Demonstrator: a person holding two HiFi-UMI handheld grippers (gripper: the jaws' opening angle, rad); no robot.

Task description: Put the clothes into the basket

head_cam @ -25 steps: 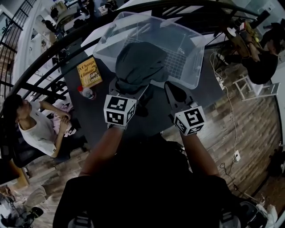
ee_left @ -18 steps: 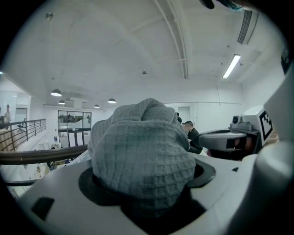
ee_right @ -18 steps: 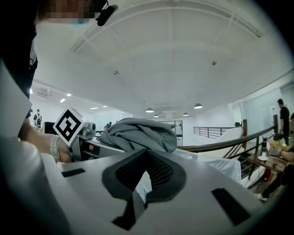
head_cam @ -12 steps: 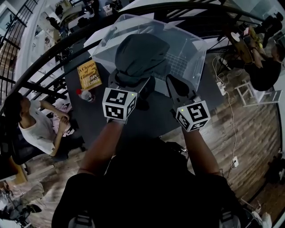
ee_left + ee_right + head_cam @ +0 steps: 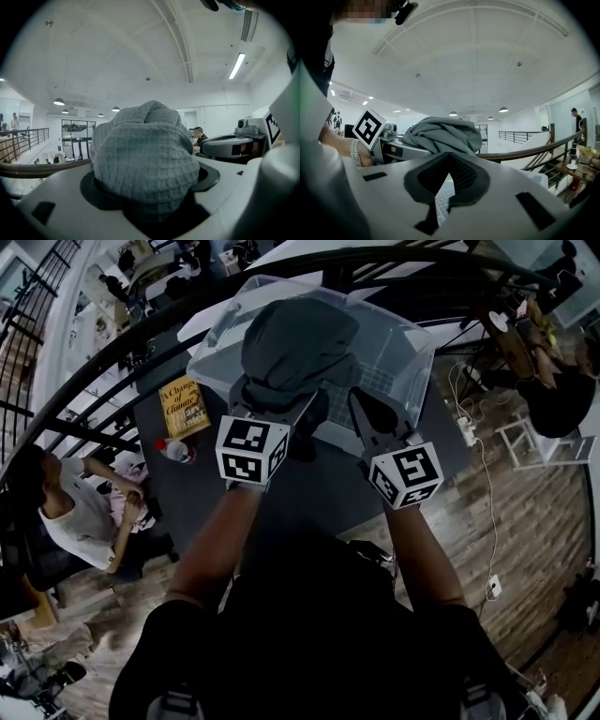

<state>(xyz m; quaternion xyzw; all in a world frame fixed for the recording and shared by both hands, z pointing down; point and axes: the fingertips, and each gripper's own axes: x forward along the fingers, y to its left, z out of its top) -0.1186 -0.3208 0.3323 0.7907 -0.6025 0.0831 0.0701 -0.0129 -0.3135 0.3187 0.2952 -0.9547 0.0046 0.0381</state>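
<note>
tongs on the left (image 5: pixel 149 190) grip grey cloth (image 5: pixel 145 150); right tongs (image 5: pixel 449 161) closed, empty.

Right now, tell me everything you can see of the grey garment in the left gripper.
The grey garment is a soft waffle-knit cloth, bunched into a rounded lump with folds on top. The left gripper is shut on it, jaws held wide by the thick wad. In the head view it is over the near side of the clear plastic basket; whether it rests on the rim I can't tell. Nothing else visibly touches it.
</note>
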